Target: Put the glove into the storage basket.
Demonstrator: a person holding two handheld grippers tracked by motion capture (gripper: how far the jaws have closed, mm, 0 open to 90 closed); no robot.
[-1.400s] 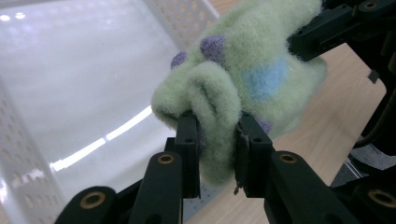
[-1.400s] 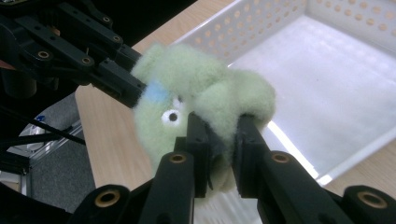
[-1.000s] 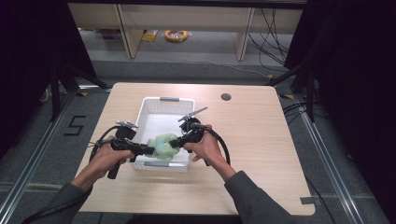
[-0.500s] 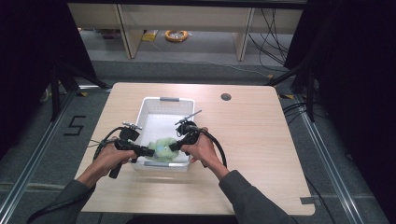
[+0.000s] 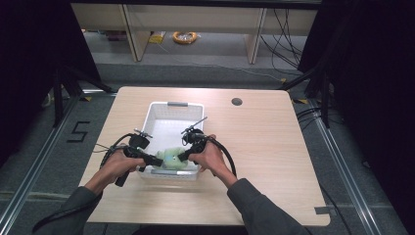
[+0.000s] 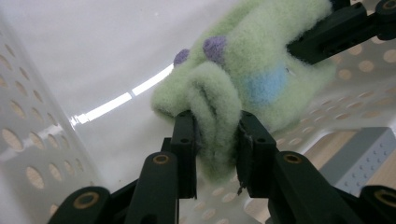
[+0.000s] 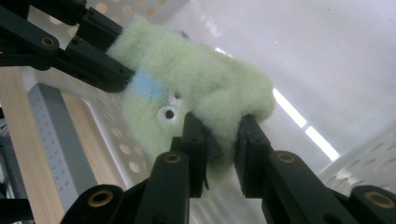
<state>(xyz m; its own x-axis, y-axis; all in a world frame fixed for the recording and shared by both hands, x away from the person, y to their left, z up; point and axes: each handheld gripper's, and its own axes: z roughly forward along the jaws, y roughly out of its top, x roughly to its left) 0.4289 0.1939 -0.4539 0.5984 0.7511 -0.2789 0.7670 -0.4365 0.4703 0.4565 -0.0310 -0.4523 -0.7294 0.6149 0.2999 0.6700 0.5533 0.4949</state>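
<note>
The wooden bench [image 5: 274, 161] filled the middle of the high view, with a small dark hole [image 5: 237, 102] toward its 1 o'clock corner. A white perforated basket [image 5: 169, 108] stood on the bench left of centre, its near end at 6 o'clock close to the person's hands. A fluffy pale green plush toy [image 5: 171, 157] with a blue patch and purple spots sat in that near end of the basket, close to the near wall. The left gripper [image 5: 157, 161] came in from 9 o'clock and the right gripper [image 5: 182, 156] from 3 o'clock, meeting at the toy from opposite sides. In the left gripper view, the left gripper [image 6: 215, 140] was clenched on a fold of the toy [image 6: 247, 60], its pads pressed into the fluff. In the right gripper view, the right gripper [image 7: 220, 140] pinched another fold of the toy [image 7: 196, 84], though its jaws had just been easing apart with the fluff between them.
</note>
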